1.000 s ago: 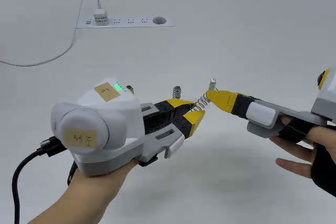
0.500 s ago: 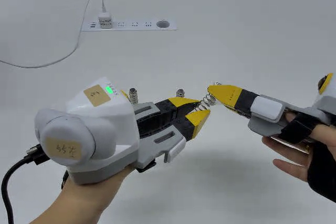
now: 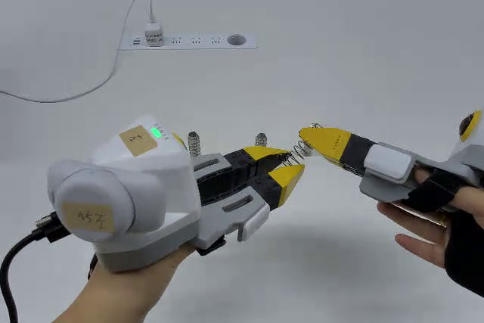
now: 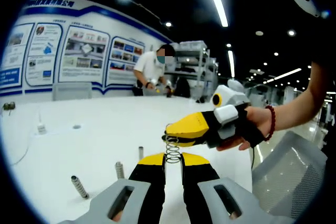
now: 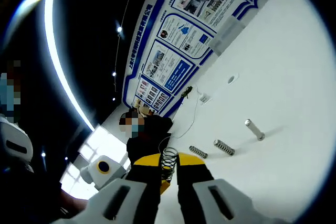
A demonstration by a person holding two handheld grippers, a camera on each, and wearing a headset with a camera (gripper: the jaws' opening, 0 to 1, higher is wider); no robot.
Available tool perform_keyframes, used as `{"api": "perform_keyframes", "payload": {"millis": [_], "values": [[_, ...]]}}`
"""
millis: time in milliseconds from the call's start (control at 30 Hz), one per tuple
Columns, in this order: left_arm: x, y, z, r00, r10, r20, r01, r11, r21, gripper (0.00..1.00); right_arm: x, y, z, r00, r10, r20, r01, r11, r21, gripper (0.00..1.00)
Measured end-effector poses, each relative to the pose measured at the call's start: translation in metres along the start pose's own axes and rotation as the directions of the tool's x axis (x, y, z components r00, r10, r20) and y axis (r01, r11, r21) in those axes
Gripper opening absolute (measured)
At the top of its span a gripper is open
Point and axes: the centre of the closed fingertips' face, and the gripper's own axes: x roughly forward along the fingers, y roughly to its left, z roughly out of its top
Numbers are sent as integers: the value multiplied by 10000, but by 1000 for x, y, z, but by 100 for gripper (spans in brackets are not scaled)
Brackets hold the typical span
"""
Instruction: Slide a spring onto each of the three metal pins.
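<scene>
Both tools are on the one spring (image 4: 172,150) right now, held up in the air above the workbench (image 3: 340,58). My left gripper (image 4: 173,159) has its jaws clenched on the lower coils, and my right gripper (image 4: 170,132) is nipped onto the upper end. I'd say it's a two-handed hold so I can turn the spring until its bore points down a pin rather than across it. Which tool bears the real load I can't quite make out, since the coils are small and half hidden between the yellow tips.

Down on the bench, in the left gripper view, the nearest pin (image 4: 79,186) and the middle pin (image 4: 119,170) each wear a spring. The third pin (image 4: 140,152) stands bare just beyond my jaws. Two down, one to go, by my reckoning.

The spring hangs near that bare pin but isn't on it. Next I'd want one gripper to let go so the other can line the open end over the tip. Come in crooked and it could ping away.
</scene>
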Motion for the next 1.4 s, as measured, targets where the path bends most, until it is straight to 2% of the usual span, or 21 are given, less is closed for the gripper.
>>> {"api": "perform_keyframes", "payload": {"millis": [67,200,333,467,633,700,800,900,1033,1100,1167,1233,1300,1333,1400], "values": [[-1,2,-3,9998,91,-201,-97,9996,-278,11,1,1,-2,9999,-17,-142,13,9996,-294,11],[-5,4,-4,9993,253,-272,-254,9997,-33,14,2,3,-2,9999,-2,-142,-7,9978,-664,11],[-8,10,-12,9971,471,-602,-474,9989,-40,17,2,0,2,9999,-97,-34,94,9964,-843,11],[-13,15,-15,9948,705,-730,-706,9975,0,22,0,-4,6,9996,-295,41,298,9917,-1254,11],[-20,23,-22,9882,1158,-1002,-1138,9932,247,29,-2,-11,13,9977,-651,194,678,9754,-2097,11],[-24,28,-23,9859,1323,-1025,-1322,9912,84,32,-3,-13,16,9970,-740,240,776,9673,-2414,11],[-28,35,-22,9826,1597,-945,-1599,9871,55,34,-3,-16,22,9955,-864,387,939,9534,-2867,11],[-34,42,-21,9767,1927,-945,-1928,9812,81,38,-3,-20,28,9927,-1100,489,1201,9298,-3478,12],[-39,49,-23,9685,2264,-1040,-2257,9740,185,42,-1,-25,36,9893,-1321,623,1460,9063,-3967,12],[-42,52,-24,9643,2411,-1097,-2399,9705,240,44,-1,-28,40,9862,-1487,724,1654,8863,-4325,12],[-44,55,-26,9590,2584,-1165,-2566,9660,304,46,1,-31,43,9846,-1596,718,1748,8732,-4549,12],[-46,56,-27,9560,2682,-1192,-2668,9633,280,48,2,-33,47,9816,-1716,839,1906,8513,-4889,12],[-48,57,-28,9537,2753,-1211,-2745,9613,234,51,3,-36,48,9798,-1845,767,1975,8359,-5121,12],[-49,59,-29,9500,2850,-1273,-2842,9585,248,52,4,-37,49,9786,-1899,791,2027,8246,-5281,12],[-51,60,-31,9470,2939,-1296,-2933,9557,238,55,5,-40,51,9782,-1919,793,2043,8210,-5331,12]]}}
